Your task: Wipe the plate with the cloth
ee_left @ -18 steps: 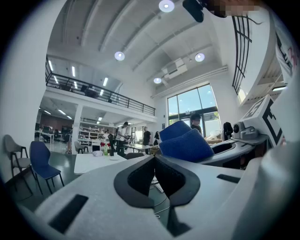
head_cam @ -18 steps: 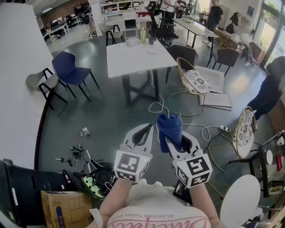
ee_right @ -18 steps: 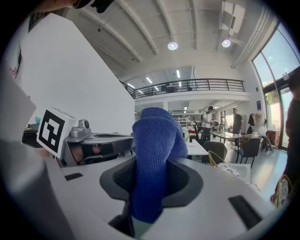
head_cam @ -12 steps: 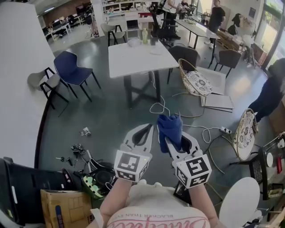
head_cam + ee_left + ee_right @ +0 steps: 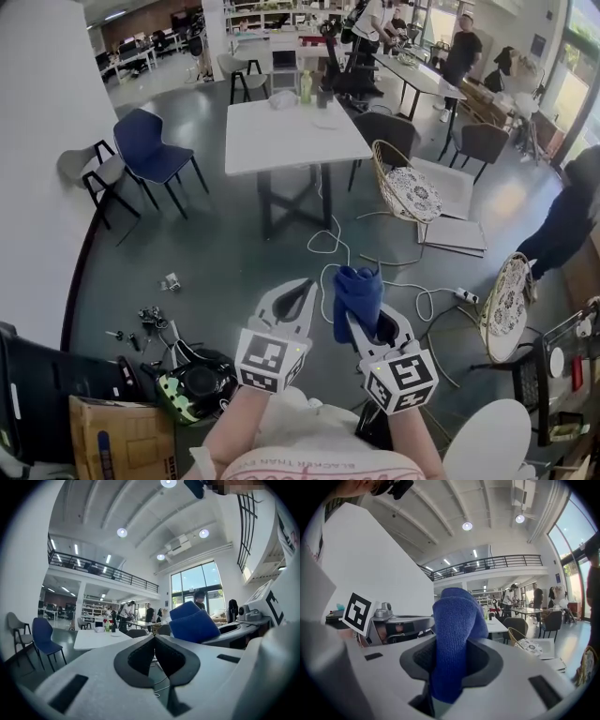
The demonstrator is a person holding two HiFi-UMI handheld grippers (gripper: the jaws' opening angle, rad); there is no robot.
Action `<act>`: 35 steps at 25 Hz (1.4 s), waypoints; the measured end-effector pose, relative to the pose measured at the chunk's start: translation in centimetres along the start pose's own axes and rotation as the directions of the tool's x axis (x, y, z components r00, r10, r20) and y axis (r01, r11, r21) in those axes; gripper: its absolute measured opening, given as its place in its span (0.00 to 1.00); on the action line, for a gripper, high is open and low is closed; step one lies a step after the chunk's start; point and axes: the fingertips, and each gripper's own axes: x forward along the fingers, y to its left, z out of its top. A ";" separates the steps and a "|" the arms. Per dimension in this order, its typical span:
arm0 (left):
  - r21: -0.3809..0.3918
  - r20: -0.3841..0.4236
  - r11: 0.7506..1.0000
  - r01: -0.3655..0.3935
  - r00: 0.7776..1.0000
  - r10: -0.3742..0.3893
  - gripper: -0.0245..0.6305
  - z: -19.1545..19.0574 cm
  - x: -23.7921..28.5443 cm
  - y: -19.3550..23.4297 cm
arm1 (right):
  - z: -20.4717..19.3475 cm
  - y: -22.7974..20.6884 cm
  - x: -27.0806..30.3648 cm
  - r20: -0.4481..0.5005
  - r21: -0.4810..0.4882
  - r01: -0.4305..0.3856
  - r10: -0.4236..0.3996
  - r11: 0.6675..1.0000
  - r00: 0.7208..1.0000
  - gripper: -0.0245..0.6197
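Observation:
My right gripper (image 5: 366,306) is shut on a blue cloth (image 5: 357,287), which sticks up out of its jaws; the right gripper view shows the cloth (image 5: 457,634) pinched between the pads of that gripper (image 5: 451,654). Just to its left, my left gripper (image 5: 304,285) is shut with nothing in it; the left gripper view shows its jaws (image 5: 154,638) closed together and the cloth (image 5: 193,623) beside them. Both are held in the air above the floor, pointing forward. I cannot make out a plate for certain.
A white table (image 5: 291,131) with a bottle and small items stands ahead. A blue chair (image 5: 150,145) is at the left, wicker chairs (image 5: 408,183) at the right. Cables (image 5: 328,239) lie on the floor, a cardboard box (image 5: 117,436) at lower left. People stand at the back.
The head view has shifted a little, so both grippers sit slightly lower in it. The cloth stays gripped in the right gripper and the left stays shut.

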 end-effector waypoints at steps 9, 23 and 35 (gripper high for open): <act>0.004 0.006 0.999 -0.040 0.999 0.040 0.04 0.2 3.8 2.5 | 0.8 -2.4 3.4 0.001 -0.013 -0.013 0.013 1.000 1.000 0.23; -0.048 -0.042 0.998 0.038 0.998 -0.040 0.04 1.0 15.5 13.5 | 4.2 -8.9 18.4 -0.045 0.012 0.035 -0.035 0.999 0.998 0.23; -0.002 -0.044 0.997 0.079 0.996 -0.079 0.04 1.3 23.1 21.9 | 6.8 -11.8 29.3 -0.038 -0.032 0.069 -0.070 0.997 0.997 0.23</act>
